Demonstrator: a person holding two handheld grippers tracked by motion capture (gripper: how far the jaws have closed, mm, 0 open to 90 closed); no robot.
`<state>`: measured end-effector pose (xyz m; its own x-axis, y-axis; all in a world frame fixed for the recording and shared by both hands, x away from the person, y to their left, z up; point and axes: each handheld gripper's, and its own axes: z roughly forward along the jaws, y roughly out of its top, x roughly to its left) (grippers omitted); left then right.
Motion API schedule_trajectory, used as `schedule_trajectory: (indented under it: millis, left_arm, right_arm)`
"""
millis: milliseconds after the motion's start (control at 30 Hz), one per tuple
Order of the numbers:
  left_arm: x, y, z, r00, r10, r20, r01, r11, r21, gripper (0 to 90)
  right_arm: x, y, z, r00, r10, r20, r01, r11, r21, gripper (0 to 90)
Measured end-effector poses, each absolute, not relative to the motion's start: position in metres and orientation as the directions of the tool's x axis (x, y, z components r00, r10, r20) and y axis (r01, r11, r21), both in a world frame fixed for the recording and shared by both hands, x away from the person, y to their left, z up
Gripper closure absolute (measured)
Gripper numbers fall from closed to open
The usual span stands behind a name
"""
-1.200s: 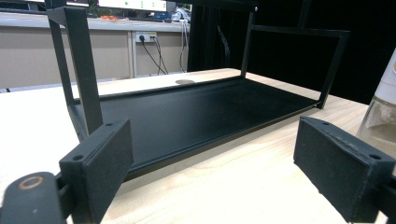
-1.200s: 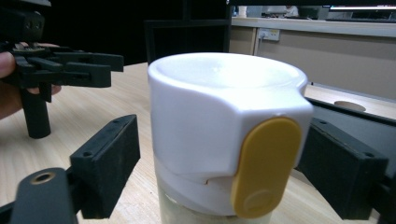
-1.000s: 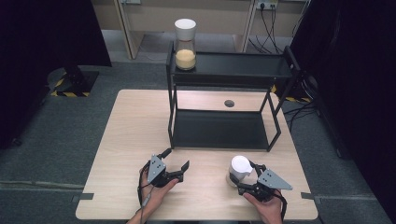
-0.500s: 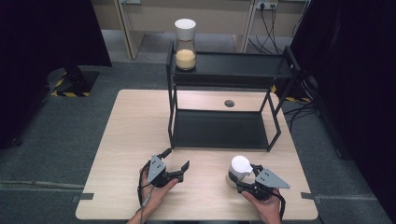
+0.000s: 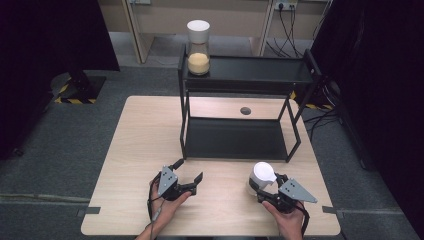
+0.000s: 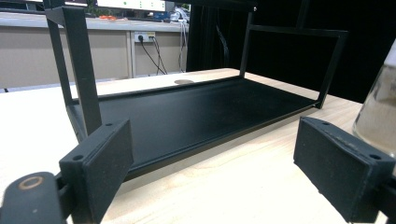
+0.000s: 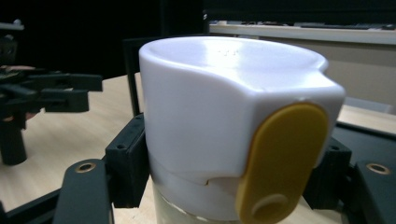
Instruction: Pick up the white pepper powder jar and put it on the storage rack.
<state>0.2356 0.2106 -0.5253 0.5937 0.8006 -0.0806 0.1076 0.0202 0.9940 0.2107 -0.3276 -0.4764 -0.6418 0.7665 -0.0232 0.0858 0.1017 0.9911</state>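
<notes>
A glass jar with a white lid (image 5: 261,175) stands on the wooden table (image 5: 140,150) near its front right. My right gripper (image 5: 264,184) is shut on the jar just under the lid. In the right gripper view the lid (image 7: 224,107) has a yellow tab (image 7: 280,163), and a black pad presses on each side of the neck. My left gripper (image 5: 190,169) rests open near the front middle, with nothing between its pads (image 6: 102,163). A second white-lidded jar (image 5: 198,47), holding yellow grains, stands on the left end of the rack's top shelf.
A black two-tier metal rack (image 5: 240,137) stands mid-table, its lower shelf (image 6: 196,112) bare. A small dark round disc (image 5: 245,110) is set in the table behind it. Cables and wall sockets (image 5: 287,15) lie beyond the table. Dark curtains hang on both sides.
</notes>
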Motion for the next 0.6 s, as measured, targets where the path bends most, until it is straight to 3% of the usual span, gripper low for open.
schedule_trajectory:
  millis: [600]
  left_arm:
    - [0.237, 0.211, -0.524, 0.599, 0.797, -0.082, 0.114, 0.017, 0.993, 11.4]
  right_arm:
    - [0.210, -0.325, -0.448, -0.571, 0.820, -0.037, 0.044, 0.075, 0.996, 30.7]
